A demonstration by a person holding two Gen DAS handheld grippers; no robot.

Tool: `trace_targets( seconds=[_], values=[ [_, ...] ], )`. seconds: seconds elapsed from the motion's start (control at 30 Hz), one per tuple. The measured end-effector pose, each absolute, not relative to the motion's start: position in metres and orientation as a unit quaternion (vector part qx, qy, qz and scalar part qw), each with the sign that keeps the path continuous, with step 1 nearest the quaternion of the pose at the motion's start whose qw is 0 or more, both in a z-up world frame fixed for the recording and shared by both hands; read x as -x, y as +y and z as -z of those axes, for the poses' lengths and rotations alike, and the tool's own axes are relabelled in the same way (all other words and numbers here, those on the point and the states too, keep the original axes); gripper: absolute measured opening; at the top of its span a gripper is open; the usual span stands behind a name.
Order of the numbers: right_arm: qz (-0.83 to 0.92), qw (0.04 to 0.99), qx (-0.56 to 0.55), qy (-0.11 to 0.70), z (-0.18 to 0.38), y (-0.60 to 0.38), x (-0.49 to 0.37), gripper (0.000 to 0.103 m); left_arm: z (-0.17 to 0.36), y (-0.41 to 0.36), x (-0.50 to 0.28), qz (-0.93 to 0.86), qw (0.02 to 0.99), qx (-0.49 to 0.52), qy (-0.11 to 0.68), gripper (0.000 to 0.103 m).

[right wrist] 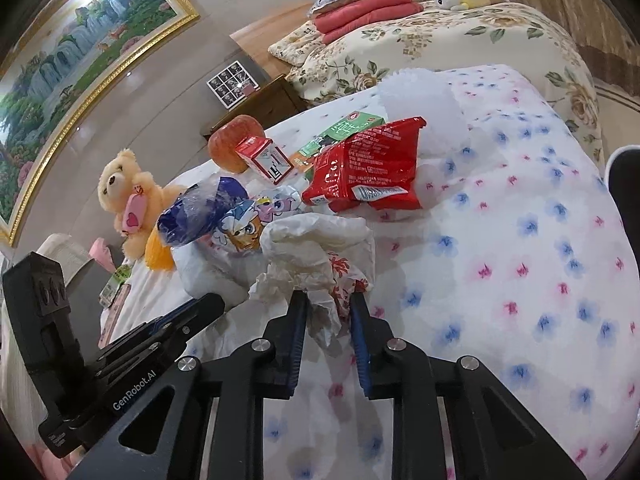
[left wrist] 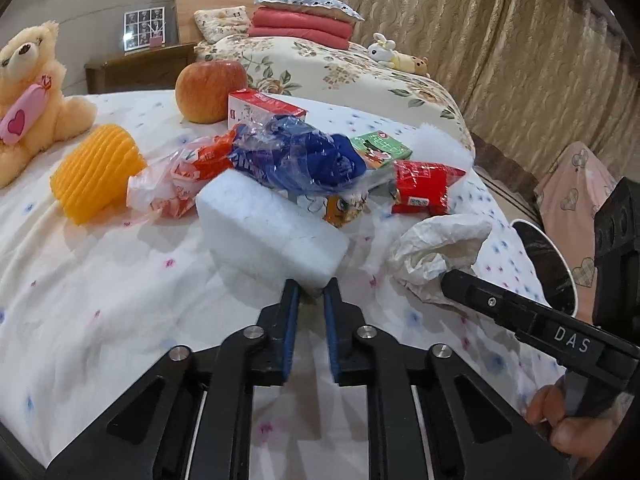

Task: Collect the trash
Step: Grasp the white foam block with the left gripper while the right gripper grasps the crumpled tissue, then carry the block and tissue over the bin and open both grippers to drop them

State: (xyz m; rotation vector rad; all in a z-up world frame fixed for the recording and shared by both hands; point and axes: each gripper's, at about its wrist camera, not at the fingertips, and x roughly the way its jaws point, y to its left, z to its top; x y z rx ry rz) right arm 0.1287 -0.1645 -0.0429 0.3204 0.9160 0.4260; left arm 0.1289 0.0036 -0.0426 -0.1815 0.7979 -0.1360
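white foam: rectangular white styrofoam block [left wrist: 272, 232] lies on the flowered white bedsheet [left wrist: 100, 312], its near corner pinched between the blue pads of the left gripper [left wrist: 311, 295]
left gripper: jaws nearly together, clamped on the block's corner
crumpled paper: crumpled white paper wad [right wrist: 316, 248] on the sheet, just right of the block; its lower edge hangs between the fingers of the right gripper [right wrist: 329, 300]
right gripper: jaws part-way spread either side of the paper; cannot tell if the pads actually press it
trash pile: blue crinkled plastic bag [left wrist: 304, 156] rests on the block's far end; orange-and-white plastic wrapper [left wrist: 180, 180] to its left; red foil snack packet [left wrist: 424, 188] and green printed carton [left wrist: 380, 146] to its right; red-and-white small box [left wrist: 264, 110] behind
other items: red-yellow apple [left wrist: 210, 90], yellow ribbed foam sleeve [left wrist: 98, 172], beige teddy bear with pink heart [left wrist: 32, 92] at left of the pile
background: floral bed with folded red blankets [left wrist: 300, 26]
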Motion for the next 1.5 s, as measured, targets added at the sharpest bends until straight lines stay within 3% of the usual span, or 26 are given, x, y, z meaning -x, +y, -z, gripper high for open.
trace_targets(
  seconds=[0.33, 1.5],
  values=[
    [-0.189, 0.869, -0.174, 0.423, 0.035, -0.193, -0.105, 0.022, 0.029, -0.020, -0.106, 0.103, 0.917, 0.077, 0.378, 0.005],
    [-0.085, 0.894, -0.237, 0.372, 0.022, -0.314, -0.060, 0.022, 0.013, -0.149, -0.095, 0.232, 0.900, -0.003, 0.368, 0.004]
  ],
)
